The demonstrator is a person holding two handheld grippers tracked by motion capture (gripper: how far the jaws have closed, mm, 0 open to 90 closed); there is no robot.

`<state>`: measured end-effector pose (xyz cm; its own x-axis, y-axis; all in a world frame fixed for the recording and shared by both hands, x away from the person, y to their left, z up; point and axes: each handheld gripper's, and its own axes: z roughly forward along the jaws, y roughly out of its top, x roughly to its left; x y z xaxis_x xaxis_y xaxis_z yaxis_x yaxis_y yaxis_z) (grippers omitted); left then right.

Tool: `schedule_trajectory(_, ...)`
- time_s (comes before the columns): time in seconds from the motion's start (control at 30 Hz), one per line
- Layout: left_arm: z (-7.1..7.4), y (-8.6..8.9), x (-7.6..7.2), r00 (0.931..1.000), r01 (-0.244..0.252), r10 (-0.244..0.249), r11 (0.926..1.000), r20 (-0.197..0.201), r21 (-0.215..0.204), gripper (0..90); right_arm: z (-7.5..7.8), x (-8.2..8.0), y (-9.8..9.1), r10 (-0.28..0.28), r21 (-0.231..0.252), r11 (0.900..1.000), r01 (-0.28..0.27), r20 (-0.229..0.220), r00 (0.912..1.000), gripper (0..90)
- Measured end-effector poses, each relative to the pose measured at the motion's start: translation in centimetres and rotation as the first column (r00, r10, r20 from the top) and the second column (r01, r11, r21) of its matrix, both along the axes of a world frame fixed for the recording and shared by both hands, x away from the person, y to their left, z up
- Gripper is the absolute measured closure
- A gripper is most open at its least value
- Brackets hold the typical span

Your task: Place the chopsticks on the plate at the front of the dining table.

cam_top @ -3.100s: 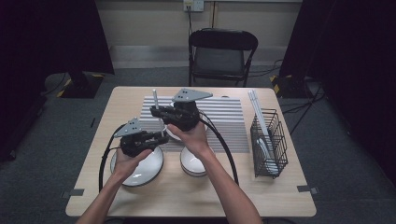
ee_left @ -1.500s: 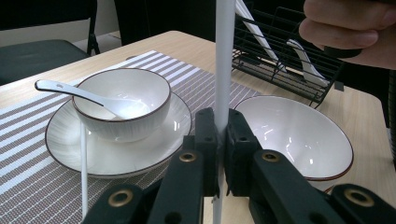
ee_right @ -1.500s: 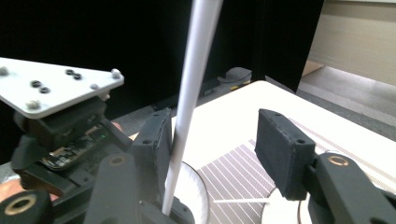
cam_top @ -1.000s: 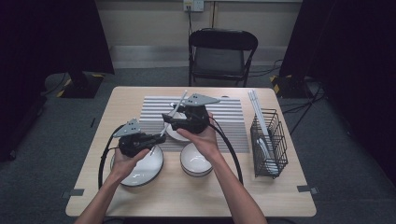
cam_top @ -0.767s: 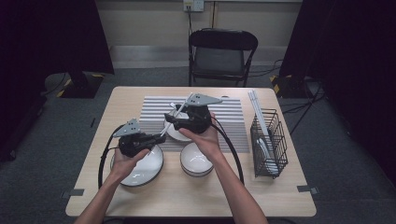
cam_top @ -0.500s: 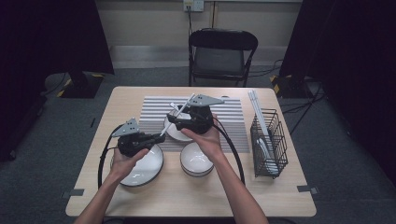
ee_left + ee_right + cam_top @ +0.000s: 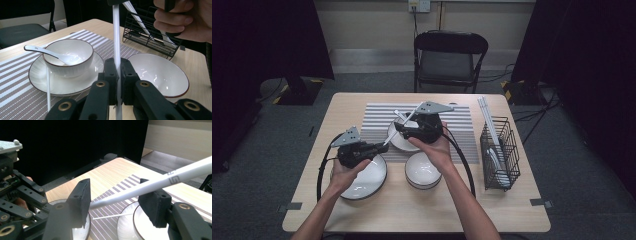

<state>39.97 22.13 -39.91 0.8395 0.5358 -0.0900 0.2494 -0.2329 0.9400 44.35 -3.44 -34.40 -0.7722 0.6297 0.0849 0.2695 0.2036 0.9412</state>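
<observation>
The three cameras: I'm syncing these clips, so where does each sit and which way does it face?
High view: above the table's near side, looking forward and down; forearms enter below.
Left gripper view: rides the left gripper, facing bowls and rack; jaws clamp a white chopstick.
Right gripper view: rides the right gripper, open around that chopstick.
Shared: the chopstick; a second one lies on the striped mat.

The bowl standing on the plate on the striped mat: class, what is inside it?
Inside the bowl lies a white spoon, its handle resting over the rim. The bowl's near wall covers part of the bottom.
</observation>
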Motion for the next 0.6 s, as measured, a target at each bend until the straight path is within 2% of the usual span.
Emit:
schedule_trajectory(0.33, -0.03, 0.05, 0.03, 1.0000, 0.002, -0.002, 0.9999, 0.002, 0.011, 86.1, -0.55, 0.16, -0.21, -0.001, 0.003, 1.0000, 0.001, -0.015, 0.9999, 42.5)
schedule_trajectory(0.6, -0.08, -0.05, 0.01, 1.0000, 0.004, -0.004, 1.0000, -0.006, 0.005, 86.1, -0.77, 0.15, -0.32, -0.002, 0.006, 1.0000, 0.002, -0.022, 0.9998, 41.4)
